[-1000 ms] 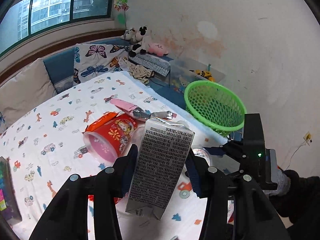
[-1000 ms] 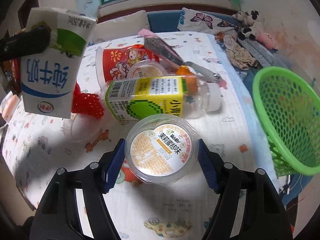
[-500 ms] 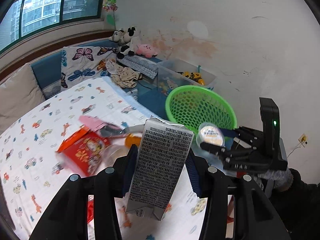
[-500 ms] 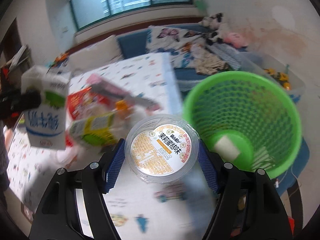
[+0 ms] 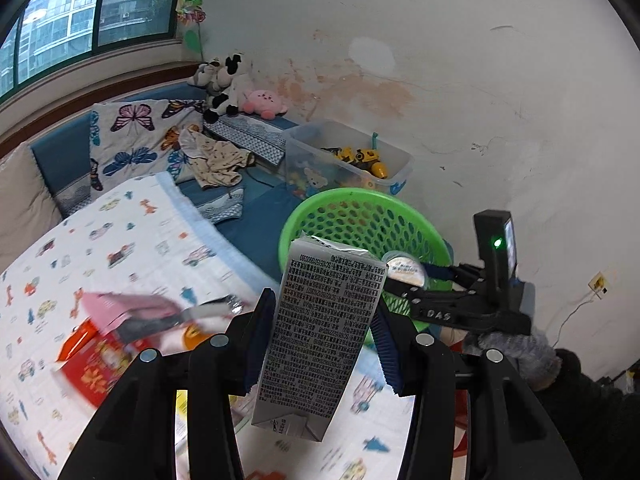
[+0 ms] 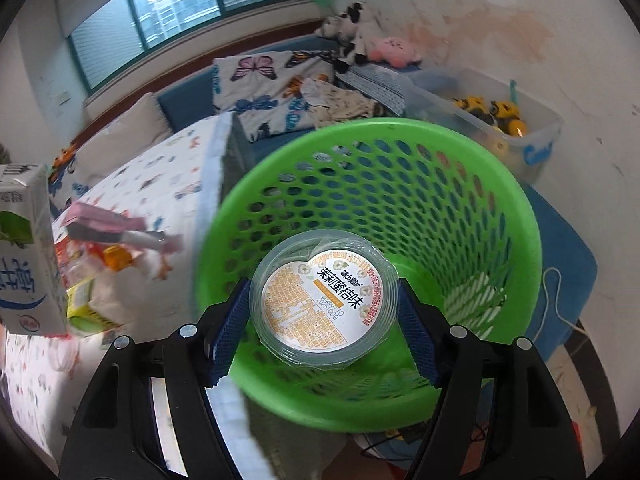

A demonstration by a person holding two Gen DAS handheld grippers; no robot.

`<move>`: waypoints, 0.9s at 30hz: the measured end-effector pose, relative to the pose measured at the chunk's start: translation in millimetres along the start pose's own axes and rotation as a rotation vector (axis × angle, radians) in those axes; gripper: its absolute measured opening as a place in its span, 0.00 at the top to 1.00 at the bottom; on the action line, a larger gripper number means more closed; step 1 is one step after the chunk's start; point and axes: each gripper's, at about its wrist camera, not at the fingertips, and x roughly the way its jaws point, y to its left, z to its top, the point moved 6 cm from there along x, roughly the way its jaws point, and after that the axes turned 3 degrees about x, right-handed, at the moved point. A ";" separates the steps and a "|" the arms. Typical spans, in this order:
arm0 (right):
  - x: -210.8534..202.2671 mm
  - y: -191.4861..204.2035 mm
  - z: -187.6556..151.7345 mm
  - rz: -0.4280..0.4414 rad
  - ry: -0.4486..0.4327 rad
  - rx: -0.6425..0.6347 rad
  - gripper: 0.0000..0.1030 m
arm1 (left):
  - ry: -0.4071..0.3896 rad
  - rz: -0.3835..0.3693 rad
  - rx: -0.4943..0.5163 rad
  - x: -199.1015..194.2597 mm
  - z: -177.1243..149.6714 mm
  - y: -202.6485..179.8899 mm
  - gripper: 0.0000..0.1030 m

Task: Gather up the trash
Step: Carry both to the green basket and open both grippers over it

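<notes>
The left gripper [image 5: 320, 336] is clamped on a tall grey-and-white paper milk carton [image 5: 320, 336], its blue pads pressing the carton's two sides and holding it upright above the printed white bed sheet [image 5: 132, 240], just short of the round green plastic mesh basket [image 5: 360, 220]. The right gripper [image 6: 324, 316] holds a round clear plastic cup with an orange-and-white printed lid [image 6: 324, 300] directly over the basket's open mouth; its blue pads sit at the cup's two sides, and whether both pads touch it cannot be told. A small pale item lies at the basket's bottom, too unclear to name. On the sheet remain a red printed paper cup [image 5: 96, 368], a pink wrapper [image 5: 128, 308] and a yellow-green labelled bottle [image 6: 86, 308], all blurred. A clear plastic toy bin [image 5: 348, 160] stands behind the basket.
</notes>
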 end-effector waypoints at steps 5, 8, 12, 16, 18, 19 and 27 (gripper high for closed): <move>7.6 -15.7 1.8 -0.002 0.006 0.036 0.28 | 0.013 -0.022 -0.011 25.5 16.2 -12.9 0.56; 7.8 -21.0 2.1 -0.001 0.007 0.045 0.28 | 0.024 -0.039 -0.020 41.8 24.2 -20.0 0.56; -0.8 -24.6 1.0 -0.009 -0.013 0.035 0.28 | 0.041 -0.047 -0.016 62.2 30.5 -31.4 0.56; -15.0 -26.4 -1.0 -0.012 -0.042 0.026 0.28 | 0.063 -0.056 -0.019 83.9 33.8 -39.0 0.55; -22.3 -27.7 -2.6 -0.018 -0.056 0.023 0.28 | 0.079 -0.050 -0.017 97.0 34.8 -43.5 0.55; -25.2 -28.0 -3.6 -0.018 -0.061 0.023 0.28 | 0.086 -0.050 -0.020 102.3 35.0 -45.0 0.55; -46.4 -34.2 -14.0 -0.029 -0.099 0.023 0.26 | 0.128 -0.048 -0.047 136.8 30.5 -54.3 0.55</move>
